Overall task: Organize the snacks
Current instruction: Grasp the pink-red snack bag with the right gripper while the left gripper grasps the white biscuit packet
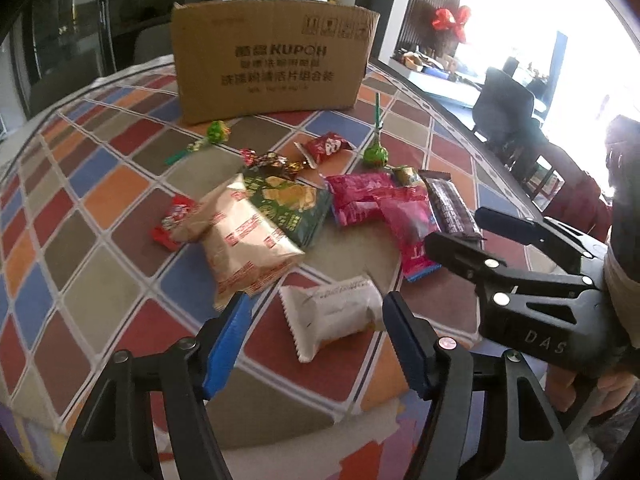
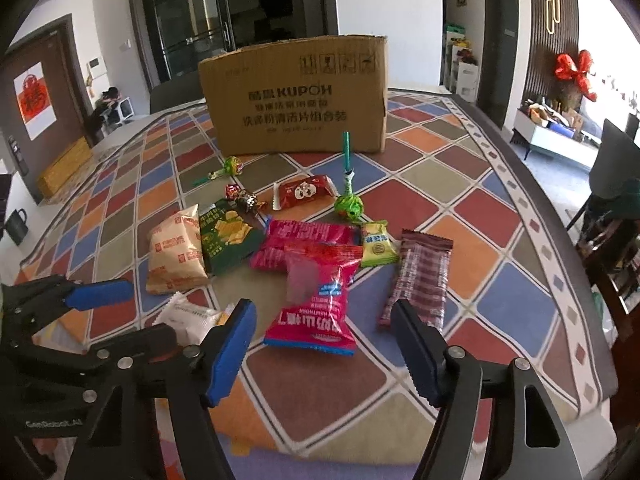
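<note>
Living-room table w/ patchwork cloth (image 2: 500,216) carries everything. Cardboard box (image 2: 296,100) stands at the far side, prob. the drop-off for sorting. Snacks lie loose in a heap mid-table: pink hawthorn bag (image 2: 316,300), beige biscuit bag (image 1: 244,248), small white packet (image 1: 332,314). Left gripper (image 1: 316,336) part-open, straddling the white packet, pads not touching yet. Right gripper (image 2: 324,344) part-open too, empty, aimed at the pink bag.
</note>
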`<control>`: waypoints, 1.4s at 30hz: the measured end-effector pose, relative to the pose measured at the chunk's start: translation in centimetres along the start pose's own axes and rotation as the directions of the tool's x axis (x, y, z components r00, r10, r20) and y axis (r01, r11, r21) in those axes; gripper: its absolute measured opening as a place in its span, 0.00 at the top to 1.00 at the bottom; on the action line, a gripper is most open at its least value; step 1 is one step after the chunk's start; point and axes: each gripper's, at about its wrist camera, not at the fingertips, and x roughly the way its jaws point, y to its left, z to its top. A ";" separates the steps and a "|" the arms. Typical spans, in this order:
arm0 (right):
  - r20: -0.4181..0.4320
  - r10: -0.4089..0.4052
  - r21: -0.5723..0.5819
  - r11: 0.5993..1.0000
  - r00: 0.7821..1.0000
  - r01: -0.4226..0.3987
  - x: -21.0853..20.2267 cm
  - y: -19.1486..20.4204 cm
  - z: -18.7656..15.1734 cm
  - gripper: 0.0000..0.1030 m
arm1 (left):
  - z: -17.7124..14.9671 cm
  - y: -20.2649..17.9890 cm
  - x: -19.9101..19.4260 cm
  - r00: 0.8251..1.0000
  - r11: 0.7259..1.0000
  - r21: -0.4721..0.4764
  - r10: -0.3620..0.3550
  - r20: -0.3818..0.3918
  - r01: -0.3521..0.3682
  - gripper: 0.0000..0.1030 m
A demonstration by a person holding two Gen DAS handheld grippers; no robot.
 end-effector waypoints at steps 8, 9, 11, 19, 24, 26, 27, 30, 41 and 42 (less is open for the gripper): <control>-0.050 0.053 0.025 0.998 0.997 -0.052 2.5 -0.4 0.3 0.38 | 0.4 0.7 2.4 0.995 0.995 -0.071 -0.079 -0.069 0.074 0.36; -0.054 0.056 0.028 0.998 0.997 -0.054 2.7 -0.4 0.3 0.38 | 0.3 0.8 2.6 0.993 0.994 -0.080 -0.084 -0.077 0.077 0.39; -0.062 0.055 0.029 0.998 0.997 -0.053 3.2 -0.4 0.3 0.39 | 0.3 0.8 2.7 0.994 0.994 -0.080 -0.074 -0.074 0.068 0.42; -0.087 0.087 0.031 0.996 0.992 -0.085 4.5 0.1 0.4 0.44 | 0.3 1.2 2.7 0.995 0.993 -0.096 -0.077 -0.068 0.071 0.62; -0.089 0.086 0.021 0.996 0.992 -0.084 4.7 0.5 0.5 0.59 | 0.4 1.2 2.4 0.996 0.992 -0.099 -0.078 -0.054 0.072 0.63; -0.089 0.081 0.020 0.997 0.993 -0.080 4.7 0.5 0.4 0.61 | 0.4 1.1 2.1 0.997 0.993 -0.097 -0.071 -0.044 0.066 0.63; -0.089 0.082 0.021 0.997 0.993 -0.080 4.7 0.5 0.4 0.63 | 0.4 1.1 1.9 0.997 0.993 -0.096 -0.067 -0.039 0.063 0.63; -0.083 0.083 0.025 0.996 0.993 -0.081 4.6 0.6 0.4 0.64 | 0.4 0.9 1.1 0.999 0.995 -0.086 -0.050 -0.013 0.049 0.63; -0.013 0.084 0.023 0.996 0.996 -0.084 1.5 0.9 1.0 0.64 | 1.3 0.5 -1.9 0.996 0.999 -0.047 0.019 0.091 -0.015 0.63; -0.003 0.085 0.022 0.996 0.996 -0.084 1.2 1.0 1.2 0.64 | 1.5 0.5 -2.3 0.994 0.999 -0.045 0.022 0.106 -0.017 0.63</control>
